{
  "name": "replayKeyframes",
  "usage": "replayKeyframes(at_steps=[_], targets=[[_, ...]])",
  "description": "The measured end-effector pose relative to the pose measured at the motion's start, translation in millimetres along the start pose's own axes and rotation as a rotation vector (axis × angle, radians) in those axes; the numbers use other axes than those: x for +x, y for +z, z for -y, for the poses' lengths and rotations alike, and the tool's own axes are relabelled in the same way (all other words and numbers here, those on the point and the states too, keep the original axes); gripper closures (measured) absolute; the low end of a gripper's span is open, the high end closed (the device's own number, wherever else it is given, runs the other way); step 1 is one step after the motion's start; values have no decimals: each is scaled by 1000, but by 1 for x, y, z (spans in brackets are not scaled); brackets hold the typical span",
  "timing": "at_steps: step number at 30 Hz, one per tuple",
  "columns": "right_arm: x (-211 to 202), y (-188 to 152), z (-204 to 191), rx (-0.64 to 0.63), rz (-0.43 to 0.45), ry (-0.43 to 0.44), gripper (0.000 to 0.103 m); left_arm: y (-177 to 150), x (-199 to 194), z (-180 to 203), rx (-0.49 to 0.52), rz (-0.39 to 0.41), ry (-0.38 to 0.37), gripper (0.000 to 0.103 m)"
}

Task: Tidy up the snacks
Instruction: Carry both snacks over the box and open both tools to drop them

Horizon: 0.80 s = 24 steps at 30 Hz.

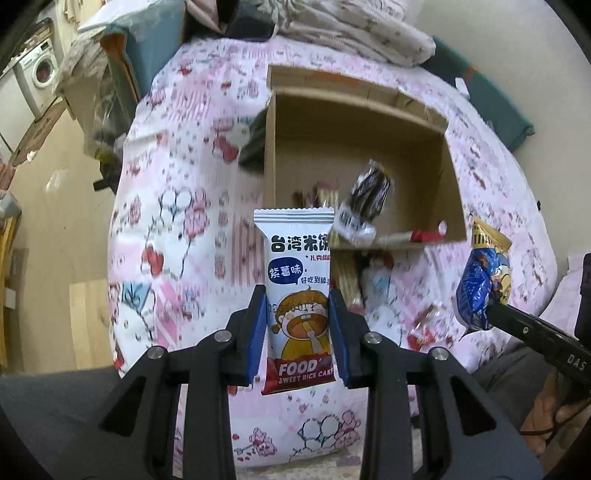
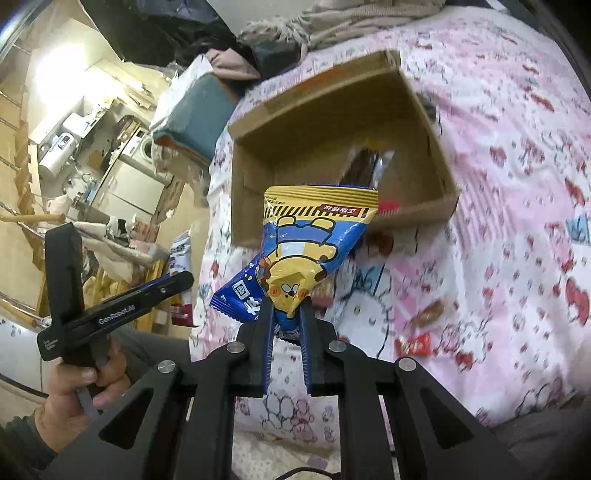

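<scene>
My left gripper (image 1: 297, 306) is shut on a white sweet rice cake packet (image 1: 297, 273), held upright above the bed in front of the cardboard box (image 1: 452, 192). My right gripper (image 2: 287, 314) is shut on a blue and yellow bear snack bag (image 2: 306, 251), held before the same box (image 2: 439, 162); that bag also shows in the left wrist view (image 1: 480, 284). A dark snack packet (image 1: 365, 199) and several stick snacks lie in the box. The left gripper shows in the right wrist view (image 2: 184, 280).
The box sits on a pink cartoon-print bedspread (image 1: 177, 177). Small red wrapped snacks (image 2: 413, 345) and a brown one (image 2: 428, 314) lie on the bedspread near the box. Folded bedding (image 1: 351, 29) is piled behind it. A washing machine (image 1: 40, 70) stands far left.
</scene>
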State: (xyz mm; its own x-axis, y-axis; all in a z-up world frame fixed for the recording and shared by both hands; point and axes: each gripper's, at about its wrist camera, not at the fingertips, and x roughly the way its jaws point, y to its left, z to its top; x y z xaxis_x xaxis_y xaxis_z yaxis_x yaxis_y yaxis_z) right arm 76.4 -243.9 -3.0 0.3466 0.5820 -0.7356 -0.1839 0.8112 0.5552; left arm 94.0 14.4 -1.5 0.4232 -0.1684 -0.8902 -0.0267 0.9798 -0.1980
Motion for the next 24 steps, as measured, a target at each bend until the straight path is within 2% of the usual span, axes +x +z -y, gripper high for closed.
replayKeyframes(at_steps=[4, 9, 14, 20, 24], targets=[[-4, 17, 0, -8, 30, -16, 90, 20, -5, 6, 10, 29, -5, 75], [-6, 40, 12, -2, 84, -82, 90, 40, -3, 14, 33, 58, 2, 75], [15, 54, 31, -3, 44, -195, 90, 51, 11, 16, 23, 45, -7, 75], [45, 50, 37, -32, -16, -246, 90, 55, 30, 19, 17, 16, -22, 75], [60, 60, 38, -50, -19, -277, 90, 63, 42, 19, 11, -5, -26, 75]])
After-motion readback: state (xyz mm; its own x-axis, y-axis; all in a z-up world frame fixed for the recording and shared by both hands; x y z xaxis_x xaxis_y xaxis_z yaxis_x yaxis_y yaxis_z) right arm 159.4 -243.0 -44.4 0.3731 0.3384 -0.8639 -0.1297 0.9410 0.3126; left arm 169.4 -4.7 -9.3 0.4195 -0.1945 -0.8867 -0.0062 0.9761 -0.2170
